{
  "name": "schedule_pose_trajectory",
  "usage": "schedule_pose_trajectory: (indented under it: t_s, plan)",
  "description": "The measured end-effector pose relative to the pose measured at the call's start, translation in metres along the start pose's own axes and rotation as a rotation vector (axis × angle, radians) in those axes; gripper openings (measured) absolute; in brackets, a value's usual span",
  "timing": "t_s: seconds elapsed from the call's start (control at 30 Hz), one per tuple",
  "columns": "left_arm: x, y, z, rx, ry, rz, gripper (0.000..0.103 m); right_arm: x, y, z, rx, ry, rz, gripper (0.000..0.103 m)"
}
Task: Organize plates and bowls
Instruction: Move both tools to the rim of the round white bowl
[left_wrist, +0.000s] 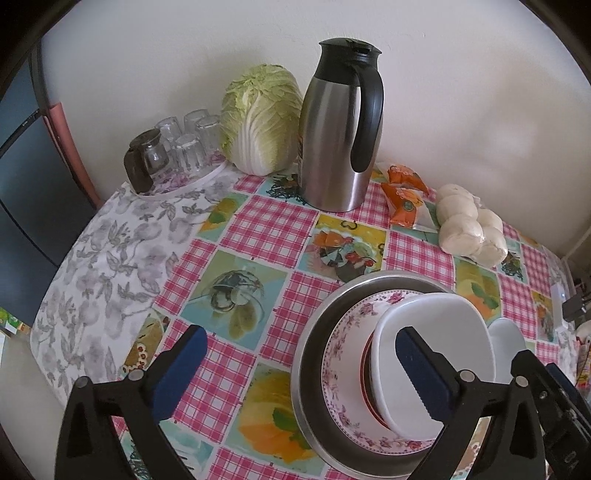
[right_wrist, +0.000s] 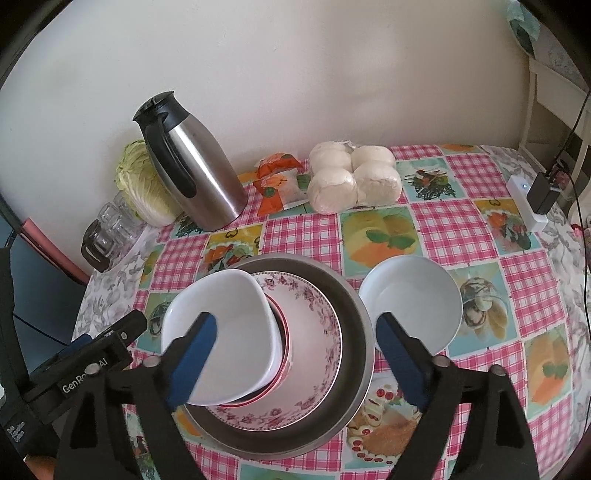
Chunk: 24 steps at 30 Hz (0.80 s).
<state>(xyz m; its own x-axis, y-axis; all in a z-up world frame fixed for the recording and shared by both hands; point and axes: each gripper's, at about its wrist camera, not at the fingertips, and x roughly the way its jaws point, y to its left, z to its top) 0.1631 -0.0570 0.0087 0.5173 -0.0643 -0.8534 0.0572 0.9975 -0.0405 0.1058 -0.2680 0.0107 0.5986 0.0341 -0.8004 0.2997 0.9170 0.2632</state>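
Observation:
A stack stands on the checked tablecloth: a wide metal dish (right_wrist: 352, 302), a floral plate (right_wrist: 317, 310) in it, a red-rimmed bowl (right_wrist: 282, 332) on that, and a white squarish bowl (right_wrist: 221, 314) resting tilted on top. A round white bowl (right_wrist: 410, 295) sits alone to its right. My right gripper (right_wrist: 295, 325) is open and hangs over the stack, with no pad touching. In the left wrist view the white squarish bowl (left_wrist: 436, 325) lies behind the right finger of my open left gripper (left_wrist: 301, 343), which holds nothing. The floral plate (left_wrist: 343, 339) and the metal dish (left_wrist: 314, 332) show beneath.
Along the wall stand a steel thermos jug (right_wrist: 199, 173), a cabbage (left_wrist: 258, 118), upturned glasses on a tray (left_wrist: 184, 140), orange snack packets (right_wrist: 277, 177) and bagged buns (right_wrist: 351, 177). A white power strip with a black adapter (right_wrist: 532, 199) lies at the right table edge.

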Motion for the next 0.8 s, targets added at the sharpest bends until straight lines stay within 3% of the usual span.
schedule_pose_trajectory:
  t_s: [0.8]
  plan:
    - [-0.039, -0.023, -0.01, 0.02, -0.06, -0.001, 0.103, -0.038, -0.023, -0.02, 0.019, -0.062, -0.052, 0.09]
